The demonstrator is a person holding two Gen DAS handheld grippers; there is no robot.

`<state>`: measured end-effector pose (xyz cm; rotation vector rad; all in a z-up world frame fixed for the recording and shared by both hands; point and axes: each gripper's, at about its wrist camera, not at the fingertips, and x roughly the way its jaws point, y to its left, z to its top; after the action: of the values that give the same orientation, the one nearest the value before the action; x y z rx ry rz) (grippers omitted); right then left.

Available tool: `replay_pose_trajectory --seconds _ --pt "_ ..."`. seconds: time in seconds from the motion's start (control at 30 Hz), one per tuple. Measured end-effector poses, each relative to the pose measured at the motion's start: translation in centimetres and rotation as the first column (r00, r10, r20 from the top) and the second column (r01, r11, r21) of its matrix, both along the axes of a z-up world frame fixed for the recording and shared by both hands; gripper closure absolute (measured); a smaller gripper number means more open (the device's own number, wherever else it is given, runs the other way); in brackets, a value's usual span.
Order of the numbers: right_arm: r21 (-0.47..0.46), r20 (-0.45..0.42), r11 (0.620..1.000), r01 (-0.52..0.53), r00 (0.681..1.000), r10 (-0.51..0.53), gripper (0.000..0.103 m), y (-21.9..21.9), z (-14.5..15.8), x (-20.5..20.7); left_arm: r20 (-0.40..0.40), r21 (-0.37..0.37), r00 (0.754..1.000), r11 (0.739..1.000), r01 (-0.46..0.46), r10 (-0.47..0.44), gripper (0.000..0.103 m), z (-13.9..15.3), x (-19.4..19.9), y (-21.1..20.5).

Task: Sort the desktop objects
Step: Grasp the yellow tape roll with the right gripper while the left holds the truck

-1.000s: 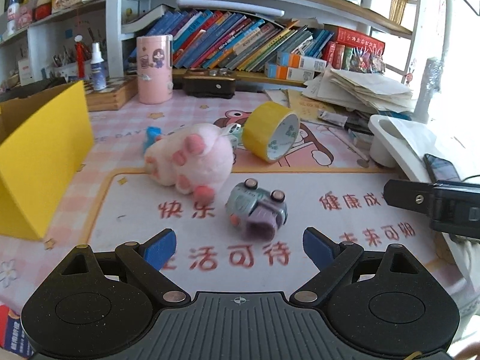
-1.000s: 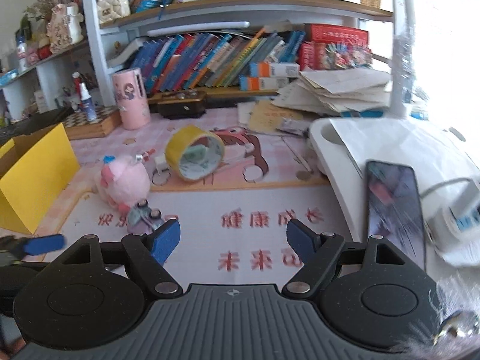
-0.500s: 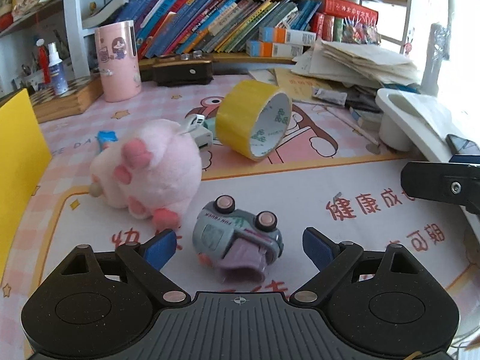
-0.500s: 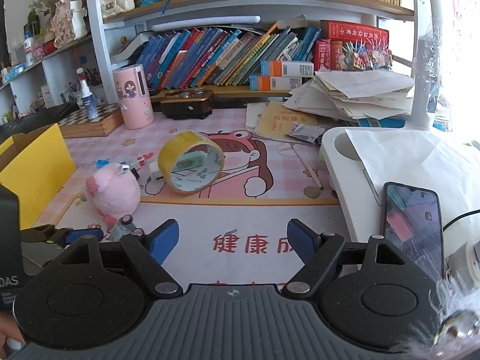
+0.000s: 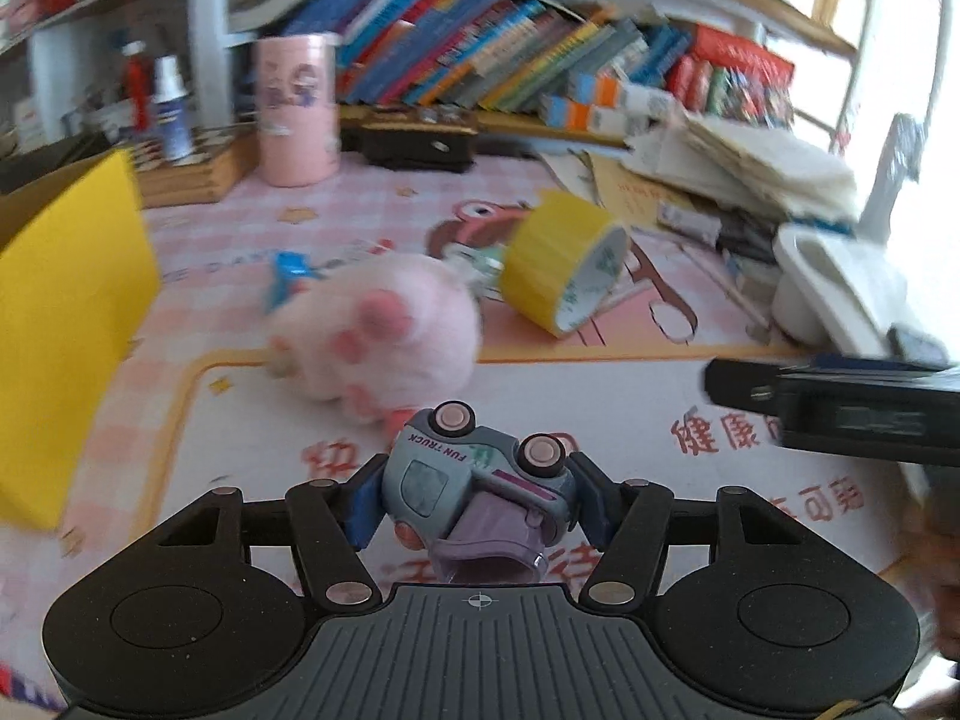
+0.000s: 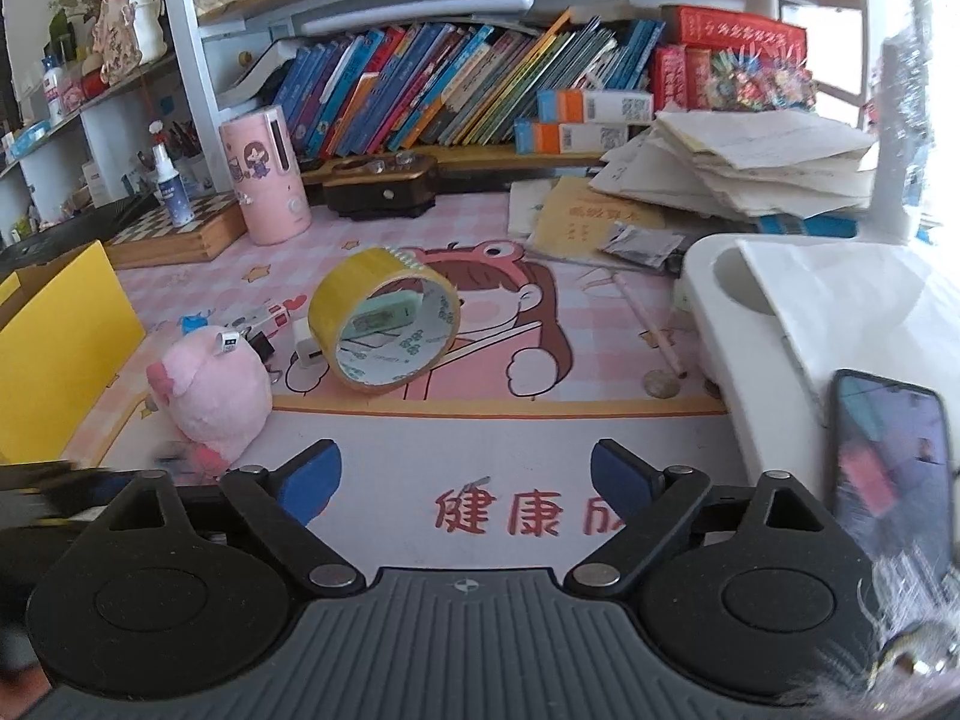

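While a second ago they stood wide, left jaws are closing around the toy truck (image 5: pixel 477 489).

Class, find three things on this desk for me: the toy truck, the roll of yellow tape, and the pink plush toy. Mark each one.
toy truck (image 5: pixel 474 480), left wrist view, on its grey-blue body.
roll of yellow tape (image 6: pixel 351 294), right wrist view, on its outer yellow band.
pink plush toy (image 6: pixel 213 387), right wrist view, on its round body.
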<state>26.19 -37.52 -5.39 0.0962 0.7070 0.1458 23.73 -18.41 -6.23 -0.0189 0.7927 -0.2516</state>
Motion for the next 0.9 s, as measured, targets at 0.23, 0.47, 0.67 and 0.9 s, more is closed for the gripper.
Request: replay_pose_trajectory --seconds 0.23,0.47,0.67,0.9 --pt "0.003 0.030 0.998 -0.069 0.997 0.069 0.000 2.8 -1.7 4.4 0.049 -0.058 0.990 0.990 -0.128 0.131 0.041 3.6 -2.3 3.1" --pt "0.045 0.065 0.993 -0.107 0.992 0.104 0.000 4.4 -3.3 10.2 0.089 -0.047 0.975 0.978 -0.202 0.205 0.041 5.4 -3.6 4.9" --pt "0.090 0.063 0.988 -0.123 0.991 0.118 0.000 3.9 -4.9 12.9 0.082 -0.046 0.967 0.970 -0.240 0.243 0.041 5.6 -4.2 5.6" --pt "0.105 0.086 0.982 -0.155 0.985 0.146 0.011 4.0 -5.6 13.8 0.077 -0.043 0.965 0.968 -0.248 0.251 0.041 5.6 -4.1 5.6"
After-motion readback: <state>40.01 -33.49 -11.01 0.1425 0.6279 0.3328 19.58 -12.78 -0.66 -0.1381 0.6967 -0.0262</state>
